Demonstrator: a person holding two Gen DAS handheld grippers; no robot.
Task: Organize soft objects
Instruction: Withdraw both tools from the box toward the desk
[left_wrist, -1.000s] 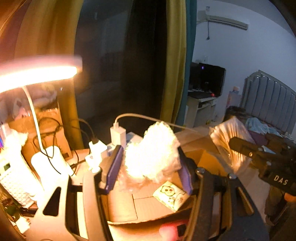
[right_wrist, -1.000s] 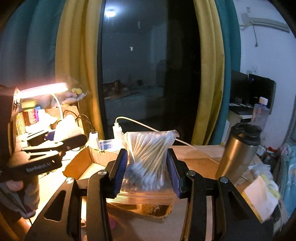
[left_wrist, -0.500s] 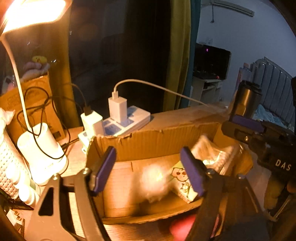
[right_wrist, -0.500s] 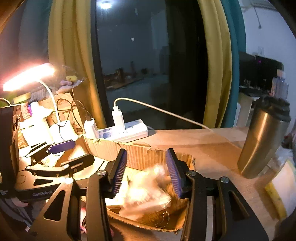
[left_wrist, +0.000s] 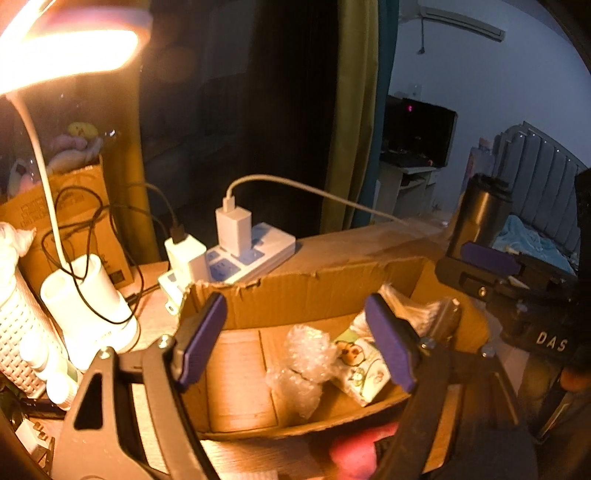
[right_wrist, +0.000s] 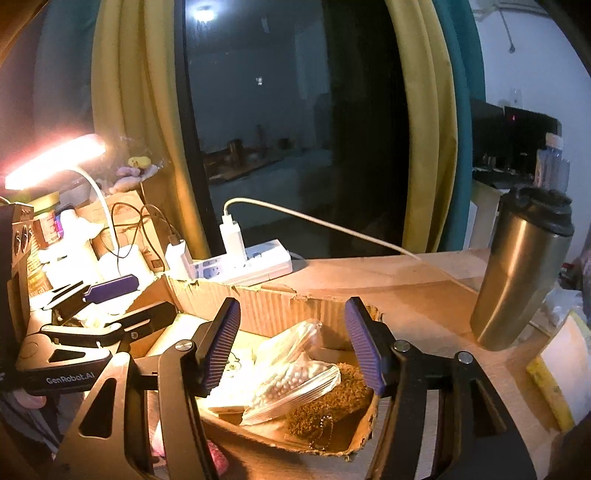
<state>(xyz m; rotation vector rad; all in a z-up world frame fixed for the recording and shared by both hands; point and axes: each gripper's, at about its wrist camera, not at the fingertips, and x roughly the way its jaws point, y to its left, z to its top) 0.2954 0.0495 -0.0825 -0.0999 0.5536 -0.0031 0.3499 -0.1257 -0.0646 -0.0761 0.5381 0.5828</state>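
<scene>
An open cardboard box (left_wrist: 314, 295) sits on the wooden desk. Inside it lie a clump of bubble wrap (left_wrist: 303, 362), a cartoon-printed tissue packet (left_wrist: 362, 369) and a clear bag of cotton swabs (right_wrist: 291, 376), which rests partly on a brown fuzzy item (right_wrist: 332, 395). My left gripper (left_wrist: 294, 306) hovers over the box's left half, its jaws opening with nothing between the pads. My right gripper (right_wrist: 292, 306) hangs over the right half (right_wrist: 266, 306), its jaws also opening and clear of the swab bag below. A pink soft object (left_wrist: 354, 450) shows under the box's near edge.
Behind the box are a white power strip (left_wrist: 251, 258) with chargers and cables, and a lit desk lamp (left_wrist: 70, 55) on a white base (left_wrist: 88, 306). A steel tumbler (right_wrist: 524, 273) stands to the right. Clutter and cartons crowd the desk's left end.
The left gripper let go of the bubble wrap and the right one let go of the swab bag. Both now lie in the box. Both grippers came down closer to the box.
</scene>
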